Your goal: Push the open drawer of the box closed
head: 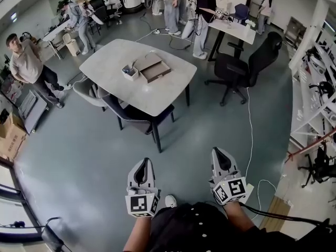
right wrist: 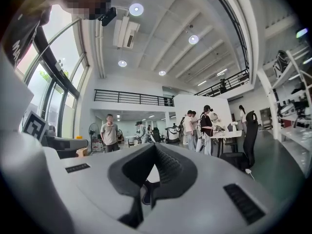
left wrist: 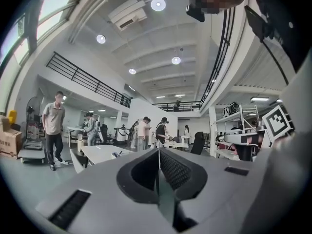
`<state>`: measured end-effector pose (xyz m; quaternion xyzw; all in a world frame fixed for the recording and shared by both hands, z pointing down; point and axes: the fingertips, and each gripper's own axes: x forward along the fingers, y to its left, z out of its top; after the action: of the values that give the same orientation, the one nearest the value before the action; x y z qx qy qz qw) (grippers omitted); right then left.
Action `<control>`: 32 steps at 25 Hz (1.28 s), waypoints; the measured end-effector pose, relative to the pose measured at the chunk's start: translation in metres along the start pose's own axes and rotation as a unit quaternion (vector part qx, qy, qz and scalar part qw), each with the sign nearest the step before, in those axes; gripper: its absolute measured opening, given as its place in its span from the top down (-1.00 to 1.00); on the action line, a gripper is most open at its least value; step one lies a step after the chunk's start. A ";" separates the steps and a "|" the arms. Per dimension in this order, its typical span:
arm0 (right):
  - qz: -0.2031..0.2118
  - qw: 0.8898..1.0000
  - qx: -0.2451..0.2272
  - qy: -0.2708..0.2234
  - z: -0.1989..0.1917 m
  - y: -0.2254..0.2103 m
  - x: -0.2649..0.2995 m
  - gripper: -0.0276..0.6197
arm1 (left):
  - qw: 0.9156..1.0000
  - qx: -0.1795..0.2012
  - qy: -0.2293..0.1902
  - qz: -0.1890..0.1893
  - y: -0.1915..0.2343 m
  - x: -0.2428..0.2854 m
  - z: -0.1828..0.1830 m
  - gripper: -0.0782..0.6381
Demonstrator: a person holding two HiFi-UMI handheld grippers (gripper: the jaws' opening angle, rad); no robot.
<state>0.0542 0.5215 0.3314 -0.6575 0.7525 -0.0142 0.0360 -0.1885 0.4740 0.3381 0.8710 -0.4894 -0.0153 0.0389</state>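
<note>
The box (head: 154, 67), flat and grey-brown, lies on a pale table (head: 110, 67) several steps ahead in the head view. A small white open part (head: 129, 72) sits at its left end; I cannot make out details at this distance. Both grippers hang low in front of the person, far from the table. My left gripper (head: 143, 163) has its jaws shut with nothing between them, and in the left gripper view (left wrist: 158, 152) the pads meet. My right gripper (head: 221, 153) is likewise shut and empty, as the right gripper view (right wrist: 155, 148) shows. The table (left wrist: 100, 153) appears small in the left gripper view.
A dark chair (head: 140, 116) and a grey chair (head: 89, 92) stand at the table's near side. A black office chair (head: 242, 67) is to the right. A white cable (head: 249, 125) runs across the floor. Shelves (head: 315, 88) line the right wall. Several people stand beyond.
</note>
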 end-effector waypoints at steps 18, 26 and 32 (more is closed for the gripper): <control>-0.021 1.000 -0.001 0.005 -0.012 0.000 0.063 0.92 | 1.000 -0.004 0.017 -0.017 0.038 0.052 -0.013 0.73; -0.014 1.000 0.003 0.009 -0.028 -0.049 0.142 0.92 | 1.000 0.002 0.023 0.002 0.058 0.133 -0.023 0.73; 0.000 1.000 0.005 0.013 -0.029 -0.096 0.223 0.92 | 0.999 0.005 0.028 0.020 0.075 0.216 -0.023 0.73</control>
<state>0.1172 0.2872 0.3587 -0.6572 0.7527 -0.0261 0.0295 -0.1383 0.2516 0.3695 0.8612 -0.5057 0.0126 0.0487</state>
